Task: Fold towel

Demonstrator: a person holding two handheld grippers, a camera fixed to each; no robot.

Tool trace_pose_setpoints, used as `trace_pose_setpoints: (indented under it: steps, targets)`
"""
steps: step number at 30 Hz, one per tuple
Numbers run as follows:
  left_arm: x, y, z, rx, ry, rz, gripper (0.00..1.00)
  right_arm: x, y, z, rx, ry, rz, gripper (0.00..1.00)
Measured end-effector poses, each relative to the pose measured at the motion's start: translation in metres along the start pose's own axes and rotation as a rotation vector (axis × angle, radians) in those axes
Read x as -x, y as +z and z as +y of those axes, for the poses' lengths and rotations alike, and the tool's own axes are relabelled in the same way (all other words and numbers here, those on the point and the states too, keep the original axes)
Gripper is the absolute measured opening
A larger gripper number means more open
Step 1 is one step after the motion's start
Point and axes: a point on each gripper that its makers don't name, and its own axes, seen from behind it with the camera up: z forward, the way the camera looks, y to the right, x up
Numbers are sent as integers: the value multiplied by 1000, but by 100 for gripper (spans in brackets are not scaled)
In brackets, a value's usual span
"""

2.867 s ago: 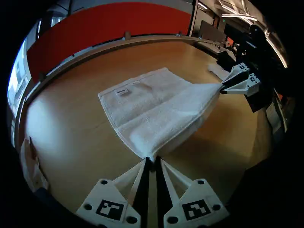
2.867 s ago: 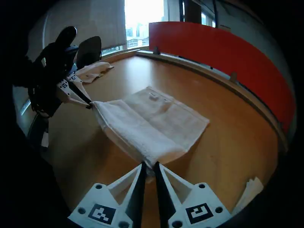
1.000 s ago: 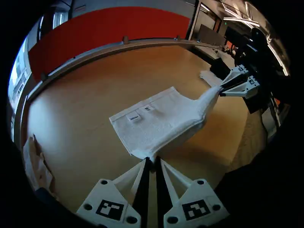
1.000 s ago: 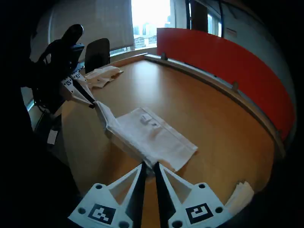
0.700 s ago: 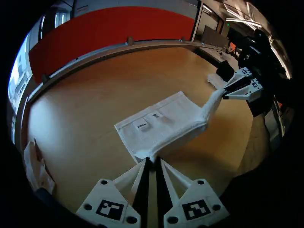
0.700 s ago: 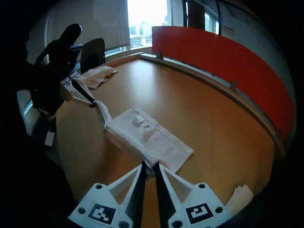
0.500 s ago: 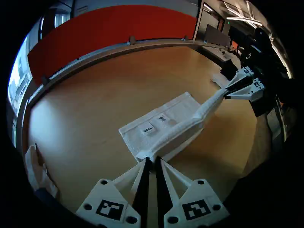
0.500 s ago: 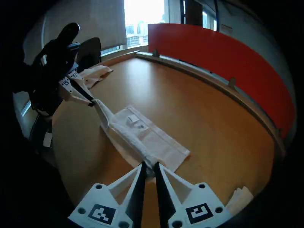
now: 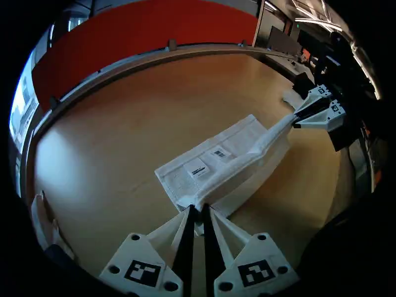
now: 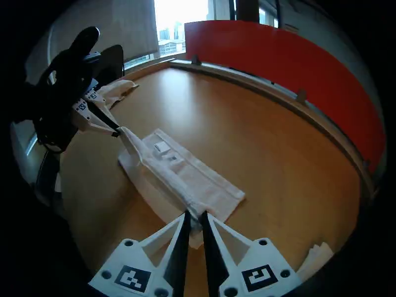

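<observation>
While the left gripper (image 9: 197,210) and right gripper (image 10: 194,215) each pinch a corner of its lifted edge, the towel (image 9: 232,141) lies part-folded on the table (image 9: 114,123). Next, carrying that edge across evenly seems needed.

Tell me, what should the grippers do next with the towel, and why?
Probably carry the held edge forward and lay it down. The left gripper and right gripper each pinch one end of an edge of the white towel, lifted and stretched tight above the wooden table, so the fold is not yet flat.
</observation>
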Motion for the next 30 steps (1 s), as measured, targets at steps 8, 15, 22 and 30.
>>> trace_pose_setpoints:
  steps: [8, 15, 22, 30]
  targets:
    - [-7, 20, -8, -8, -3, 8, 13, 6, 12, 11, 18, 18, -18, 17]
    - [-10, 31, -16, -15, 5, 11, 14, 10, 21, 18, 24, 39, -30, 17]
    - [-10, 40, -21, -26, 16, 10, 15, 10, 29, 25, 35, 46, -35, 19]
    - [-11, 55, -31, -67, 31, 8, 44, 12, 42, 34, 75, 50, -44, 40]
